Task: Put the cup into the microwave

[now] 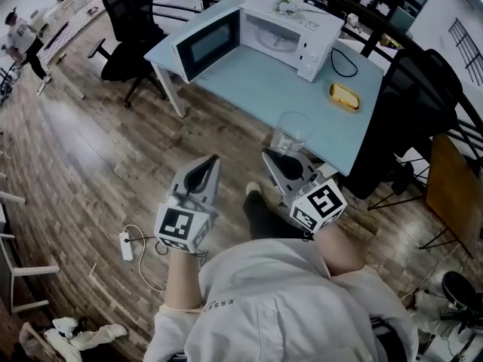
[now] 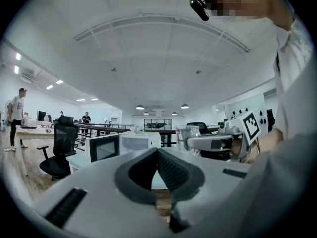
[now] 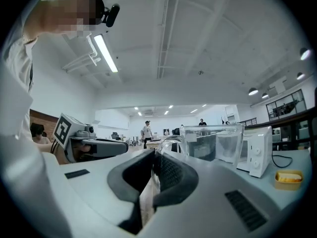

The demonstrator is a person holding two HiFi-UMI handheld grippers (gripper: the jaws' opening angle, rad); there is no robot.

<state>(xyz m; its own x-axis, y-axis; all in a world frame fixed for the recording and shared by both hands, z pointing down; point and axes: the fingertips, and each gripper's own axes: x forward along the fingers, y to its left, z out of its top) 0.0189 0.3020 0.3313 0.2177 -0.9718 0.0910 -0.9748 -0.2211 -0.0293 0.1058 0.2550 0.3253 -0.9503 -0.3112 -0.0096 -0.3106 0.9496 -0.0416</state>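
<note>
A clear glass cup [image 1: 291, 131] hangs in the air just off the near edge of the light blue table [image 1: 256, 89]. My right gripper [image 1: 269, 157] is shut on the cup's handle [image 3: 167, 144], with the cup body [image 3: 213, 143] just beyond its jaws. The white microwave [image 1: 290, 30] stands at the table's far side. Its door [image 1: 205, 45] is swung wide open to the left. My left gripper [image 1: 212, 161] is held beside the right one, shut and empty, pointing level toward the microwave [image 2: 133, 142]. In the left gripper view the cup [image 2: 190, 135] shows to the right.
A yellow dish [image 1: 343, 95] and a black cable lie on the table right of the microwave. A black office chair [image 1: 128, 29] stands left of the table, another at the right. A power strip [image 1: 126, 245] lies on the wooden floor. A person [image 1: 19, 40] walks far off.
</note>
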